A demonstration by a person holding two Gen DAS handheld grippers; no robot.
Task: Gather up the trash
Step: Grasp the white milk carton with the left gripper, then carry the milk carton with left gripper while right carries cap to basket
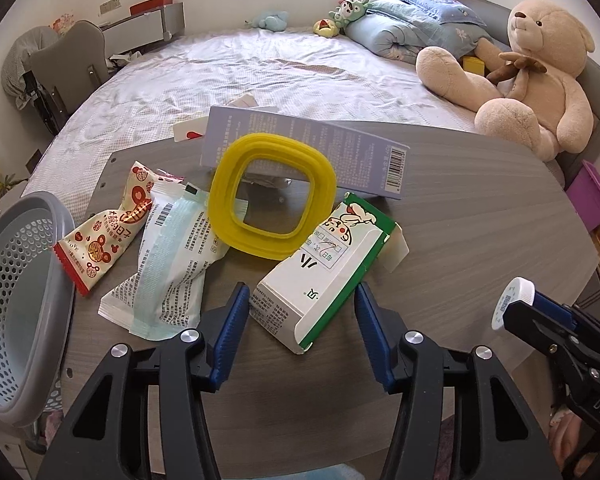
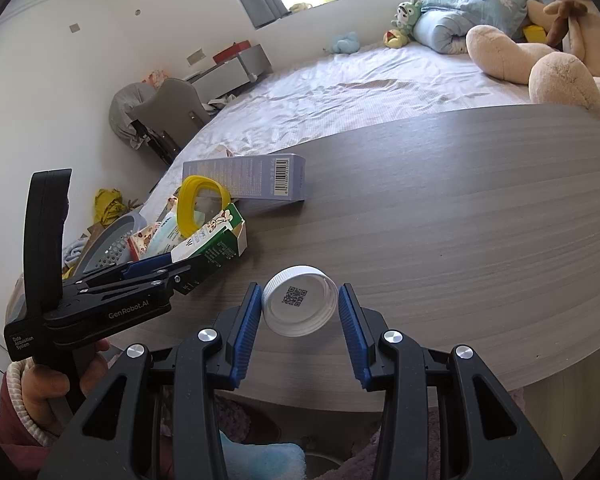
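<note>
Trash pile (image 1: 260, 216) left — bare table (image 2: 460, 208) (right)

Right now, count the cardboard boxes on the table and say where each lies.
2. The green-and-white box lies nearest, between the left tongs' open fingers. The lavender box lies farther back, behind the yellow ring. More could be hidden under the pile.

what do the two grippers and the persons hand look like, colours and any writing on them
Both the left gripper and right gripper are black plastic with ribbed blue pads and silver screws. The left one's body reads "GenRobot.AI" and "Data Acquisition System". The hand holding it shows a maroon sleeve with a cream cuff.
</note>
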